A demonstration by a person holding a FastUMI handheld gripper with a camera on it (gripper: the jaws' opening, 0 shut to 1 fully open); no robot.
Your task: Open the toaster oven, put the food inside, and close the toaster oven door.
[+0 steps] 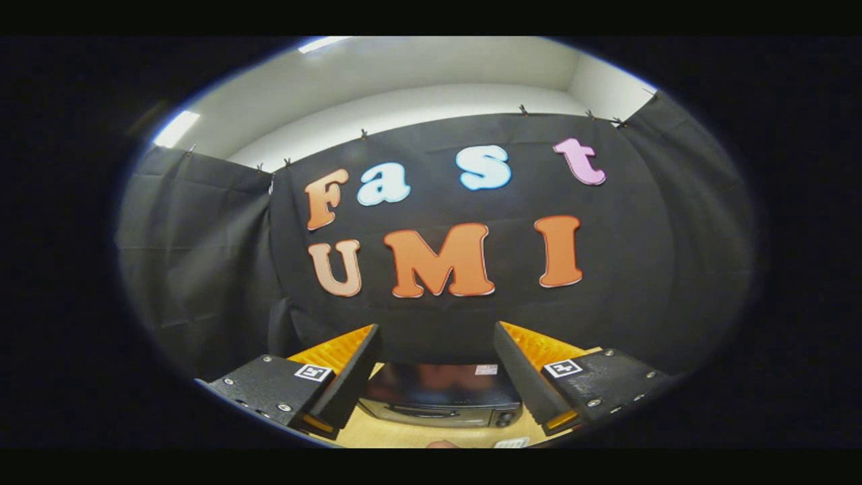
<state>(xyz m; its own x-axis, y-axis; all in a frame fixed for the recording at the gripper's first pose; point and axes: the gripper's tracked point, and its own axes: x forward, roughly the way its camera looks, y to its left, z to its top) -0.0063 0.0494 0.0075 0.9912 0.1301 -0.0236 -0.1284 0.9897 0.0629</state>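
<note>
While the gripper (pixel 438 367) hangs released — fingers spread, empty — the oven (pixel 441 397) sits beyond them on the counter (pixel 377 434), door closed.

1. The toaster oven (pixel 441 397) sits low on the light wooden tabletop, seen from above between the spread fingers and beyond them; its top is dark and glossy; its front is silvery.
2. Its door is shut, handle across the front; a knob shows at the right end.
</note>
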